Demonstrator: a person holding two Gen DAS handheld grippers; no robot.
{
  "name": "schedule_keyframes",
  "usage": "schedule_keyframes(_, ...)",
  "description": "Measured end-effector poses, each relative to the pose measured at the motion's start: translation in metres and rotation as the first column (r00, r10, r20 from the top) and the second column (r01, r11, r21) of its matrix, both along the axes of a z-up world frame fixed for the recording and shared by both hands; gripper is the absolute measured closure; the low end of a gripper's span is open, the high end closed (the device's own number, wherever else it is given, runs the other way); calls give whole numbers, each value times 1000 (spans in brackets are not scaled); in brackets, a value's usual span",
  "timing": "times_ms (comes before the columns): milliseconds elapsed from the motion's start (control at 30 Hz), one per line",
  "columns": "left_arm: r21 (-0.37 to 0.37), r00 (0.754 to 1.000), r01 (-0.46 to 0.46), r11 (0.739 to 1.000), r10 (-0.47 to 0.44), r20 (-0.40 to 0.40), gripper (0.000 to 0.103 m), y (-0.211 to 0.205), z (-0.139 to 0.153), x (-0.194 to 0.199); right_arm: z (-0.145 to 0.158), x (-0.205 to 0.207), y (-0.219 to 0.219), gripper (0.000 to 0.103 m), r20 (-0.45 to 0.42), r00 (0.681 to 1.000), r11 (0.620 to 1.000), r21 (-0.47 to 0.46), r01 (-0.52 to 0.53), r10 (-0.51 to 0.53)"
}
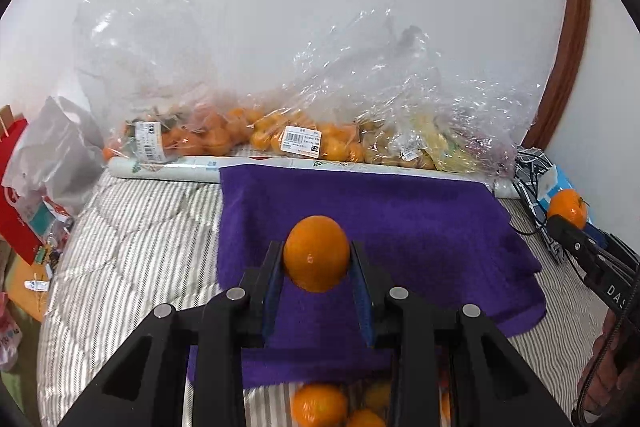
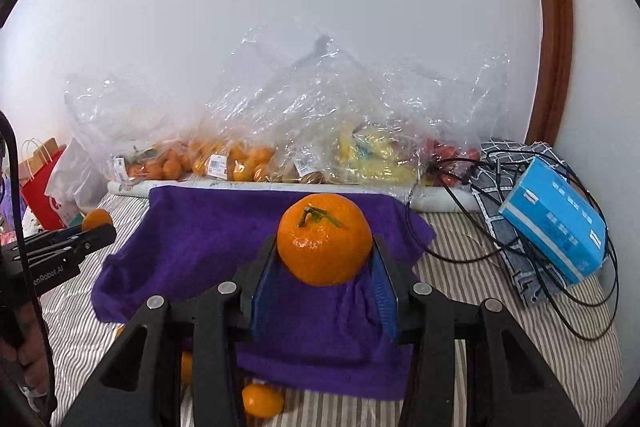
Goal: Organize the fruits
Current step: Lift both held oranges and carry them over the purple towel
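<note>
My left gripper (image 1: 317, 259) is shut on a smooth orange (image 1: 316, 251), held above a purple towel (image 1: 400, 219) spread on the striped bedding. My right gripper (image 2: 325, 255) is shut on a larger mandarin with a green stem (image 2: 325, 239), also over the purple towel (image 2: 208, 227). In the left wrist view the right gripper's finger and its mandarin (image 1: 567, 209) show at the right edge. The left gripper's orange (image 2: 97, 219) shows at the left edge of the right wrist view. Loose oranges (image 1: 320, 405) lie in front of the towel's near edge, and one (image 2: 262, 401) lies below my right gripper.
Clear plastic bags of oranges (image 1: 256, 135) and other fruit (image 2: 372, 155) line the wall behind a rolled mat (image 1: 168, 167). A blue box (image 2: 556, 219) on a checked cloth with black cables lies at the right. Red and white bags (image 1: 36, 179) stand at the left.
</note>
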State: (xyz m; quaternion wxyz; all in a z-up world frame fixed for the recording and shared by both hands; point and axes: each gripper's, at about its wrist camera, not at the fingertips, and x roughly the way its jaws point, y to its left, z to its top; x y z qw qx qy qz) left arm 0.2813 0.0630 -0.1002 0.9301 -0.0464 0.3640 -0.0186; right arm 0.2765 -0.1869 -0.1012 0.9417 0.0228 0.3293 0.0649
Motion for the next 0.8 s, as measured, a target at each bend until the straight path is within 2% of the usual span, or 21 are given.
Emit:
schedule_keyframes(233,-13,1000,-4,1000,3,-31,73,-3,-17,29,-21,22,-2,59,-30,1000,1000,10,-8,8)
schedule_keyframes(567,-28,994,-11,1000,8,-108,73,2,-50,41,-56,41,-4,59,-106,994,1000,3,-6,7)
schedule_keyframes(800,-27,990,-4,1000,1,-139,73,2,-60,45,-73,49,-2,59,-156,988,1000,8,-20,21)
